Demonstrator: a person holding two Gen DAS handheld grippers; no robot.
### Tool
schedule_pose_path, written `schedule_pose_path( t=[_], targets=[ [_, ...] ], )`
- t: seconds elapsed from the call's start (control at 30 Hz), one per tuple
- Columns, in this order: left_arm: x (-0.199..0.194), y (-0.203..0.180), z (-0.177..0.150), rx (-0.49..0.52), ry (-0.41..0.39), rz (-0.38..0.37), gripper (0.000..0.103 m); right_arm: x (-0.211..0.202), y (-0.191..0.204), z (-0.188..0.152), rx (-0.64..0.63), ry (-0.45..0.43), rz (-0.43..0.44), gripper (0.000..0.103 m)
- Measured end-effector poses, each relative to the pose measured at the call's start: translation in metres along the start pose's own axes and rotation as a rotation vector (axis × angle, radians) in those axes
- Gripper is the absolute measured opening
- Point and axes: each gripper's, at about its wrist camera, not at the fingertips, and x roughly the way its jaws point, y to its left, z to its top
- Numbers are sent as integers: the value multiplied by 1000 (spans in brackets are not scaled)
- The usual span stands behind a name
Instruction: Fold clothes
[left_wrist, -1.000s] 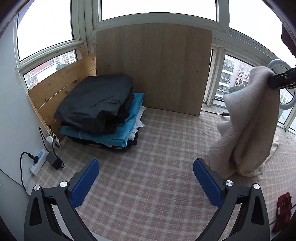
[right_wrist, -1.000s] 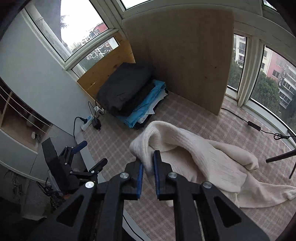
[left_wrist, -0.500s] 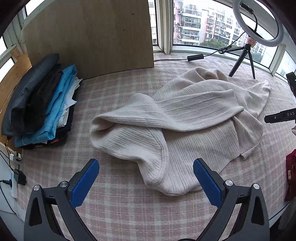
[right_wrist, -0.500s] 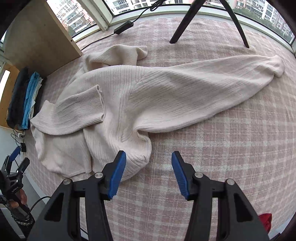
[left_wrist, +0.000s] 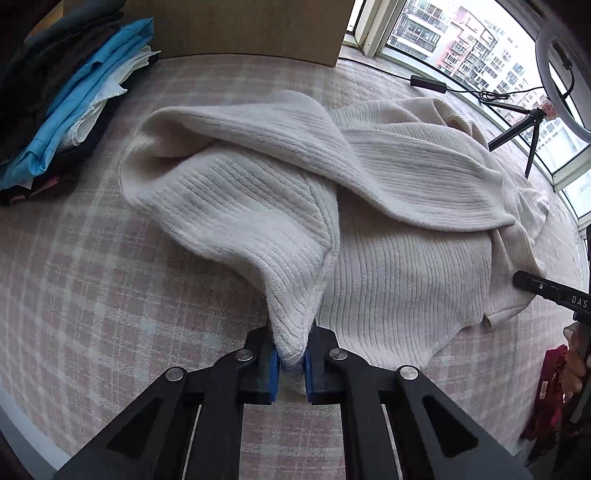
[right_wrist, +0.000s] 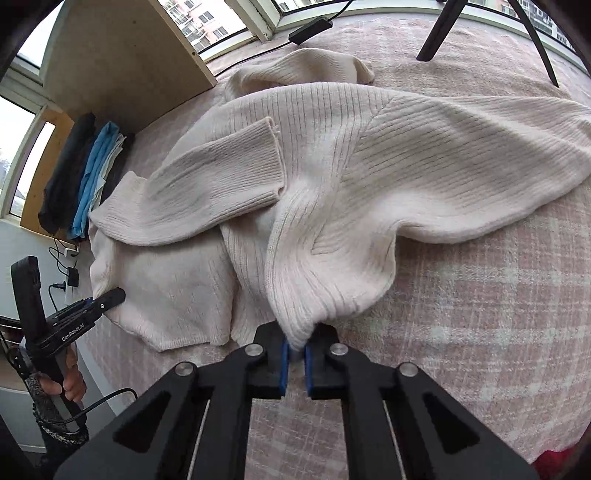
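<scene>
A cream ribbed sweater (left_wrist: 406, 229) lies crumpled on the pink plaid surface (left_wrist: 92, 288), one sleeve crossed over its body. My left gripper (left_wrist: 290, 363) is shut on a pinched edge of the sweater near the front, lifting it into a peak. In the right wrist view the same sweater (right_wrist: 332, 166) spreads across the middle, a cuffed sleeve (right_wrist: 236, 173) folded over it. My right gripper (right_wrist: 294, 354) is shut on another bunched edge of the sweater. The left gripper (right_wrist: 99, 302) also shows at the sweater's left edge, held by a hand.
A stack of folded clothes (left_wrist: 62, 99), black, blue and white, sits at the back left by a wooden board (left_wrist: 240, 26). A ring light on a tripod (left_wrist: 535, 122) and a cable stand at the back right. A red item (left_wrist: 546, 391) lies at the right edge.
Both grippers were open above the sweater half a second ago. Each has moved down and shut on an edge of it. A second ago the right gripper held it up.
</scene>
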Motion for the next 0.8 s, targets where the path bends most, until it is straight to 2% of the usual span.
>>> schedule_pose_path(
  t=[0.1, 0.23, 0.3, 0.5, 0.63, 0.73, 0.8],
  targets=[
    [-37, 6, 5, 0, -85, -20, 9, -44, 1, 4, 13, -109, 31, 6],
    [-115, 17, 25, 33, -250, -7, 9, -126, 12, 18, 15, -300, 73, 6],
    [-154, 15, 40, 67, -328, 17, 9, -166, 36, 32, -37, -382, 73, 6],
    [-275, 4, 85, 179, -556, 87, 8, -251, 124, 63, -210, -529, 97, 6],
    [-348, -4, 68, 233, -655, 80, 8, -307, 184, 83, -327, -625, 113, 6],
    [-387, -13, 38, 277, -695, 89, 8, -350, 228, 98, -414, -697, 124, 6],
    [-408, -22, 16, 311, -712, 104, 8, -363, 257, 101, -464, -700, 159, 6]
  ],
)
